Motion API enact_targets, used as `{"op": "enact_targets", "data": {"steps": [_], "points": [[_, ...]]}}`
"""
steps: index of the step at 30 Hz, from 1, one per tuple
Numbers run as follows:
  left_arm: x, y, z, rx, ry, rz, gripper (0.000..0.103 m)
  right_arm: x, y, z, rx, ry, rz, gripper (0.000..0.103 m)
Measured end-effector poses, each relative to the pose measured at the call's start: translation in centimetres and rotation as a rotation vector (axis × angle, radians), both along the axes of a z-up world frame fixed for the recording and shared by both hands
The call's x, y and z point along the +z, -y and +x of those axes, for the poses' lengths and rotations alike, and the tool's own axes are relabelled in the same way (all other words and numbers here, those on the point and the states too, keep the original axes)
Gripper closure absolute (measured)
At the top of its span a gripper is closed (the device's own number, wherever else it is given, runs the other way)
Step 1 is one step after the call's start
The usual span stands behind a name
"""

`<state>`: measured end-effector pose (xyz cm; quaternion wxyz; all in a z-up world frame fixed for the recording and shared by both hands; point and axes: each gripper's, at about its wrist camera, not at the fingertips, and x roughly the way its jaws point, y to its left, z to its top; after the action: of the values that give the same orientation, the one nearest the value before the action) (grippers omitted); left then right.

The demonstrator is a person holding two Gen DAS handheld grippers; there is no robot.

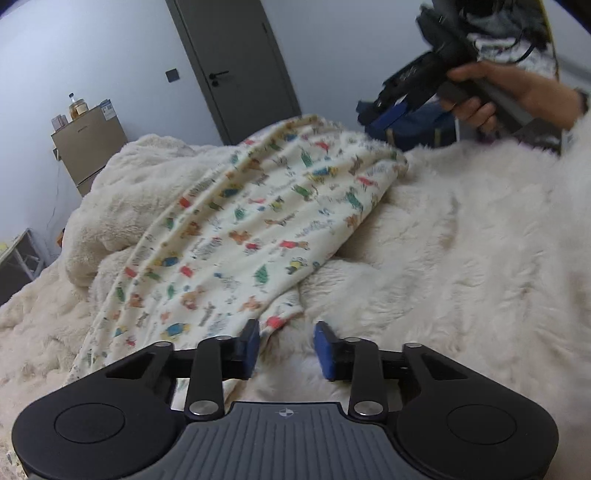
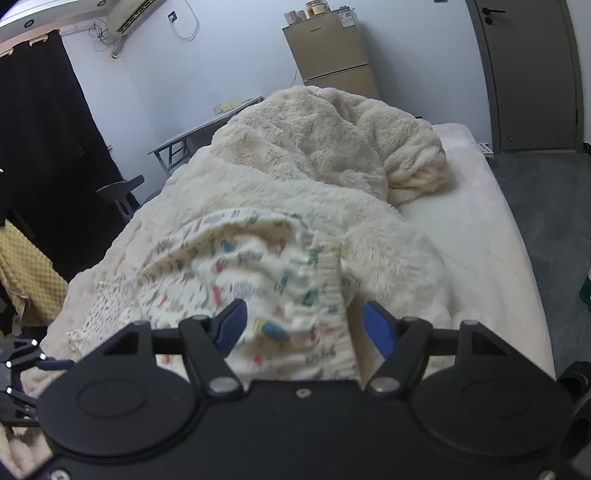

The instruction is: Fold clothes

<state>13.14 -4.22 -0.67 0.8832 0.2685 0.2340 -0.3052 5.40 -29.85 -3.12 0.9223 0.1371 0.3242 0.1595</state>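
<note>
Def a bedroom in someone's home, prob a small apt. Bed (image 2: 480, 236) w/ a fluffy cream blanket (image 2: 314, 147) piled on it takes up most of the room. Small tan fridge (image 2: 332, 62) against the wall w/ jars on top, grey door (image 1: 236, 66) w/ black handle, wall AC unit (image 2: 129, 14) up top, black curtain (image 2: 40, 147) on one side, folding table (image 2: 192, 136) by the wall.

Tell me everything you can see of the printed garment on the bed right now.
The printed garment is cream cloth, soft-looking, covered in small colourful cartoon figures. It lies loosely spread and wrinkled on the fluffy white blanket, not yet folded. One edge shows a ribbed band. Its near corner lies between the open left claw. The right claw hangs open over bunched cloth; contact is unclear.
</note>
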Motion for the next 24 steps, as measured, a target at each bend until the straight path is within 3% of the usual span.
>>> {"op": "enact_targets", "data": {"steps": [2,6,11,14,18,20,21,24], "points": [[-0.2,0.8,0.3,0.007,0.019,0.004,0.080,-0.6,0.1,-0.2,-0.007,-0.004,0.019,0.035],[-0.6,3.1,1.0,0.025,0.102,0.091,0.080,-1.7,1.4,0.3,-0.040,-0.030,0.092,0.035],[-1.3,3.8,1.8,0.050,0.129,0.135,0.080,-3.3,3.8,2.2,-0.050,-0.068,0.286,0.035],[-1.7,4.0,1.8,0.038,0.148,0.160,0.084,-5.0,4.8,5.1,-0.021,-0.096,0.458,0.035],[-1.6,3.6,2.0,0.009,0.166,0.178,0.095,-6.9,4.6,8.5,0.009,-0.143,0.549,0.041],[-1.4,3.2,1.7,-0.009,0.182,0.183,0.096,-7.5,4.0,10.2,0.062,-0.159,0.583,0.064],[-0.9,2.9,1.5,-0.019,0.188,0.183,0.097,-7.4,4.0,10.5,0.070,-0.155,0.588,0.085],[1.4,1.8,0.3,-0.057,0.220,0.181,0.098,-4.7,4.8,10.6,0.061,-0.090,0.582,0.097]]}}
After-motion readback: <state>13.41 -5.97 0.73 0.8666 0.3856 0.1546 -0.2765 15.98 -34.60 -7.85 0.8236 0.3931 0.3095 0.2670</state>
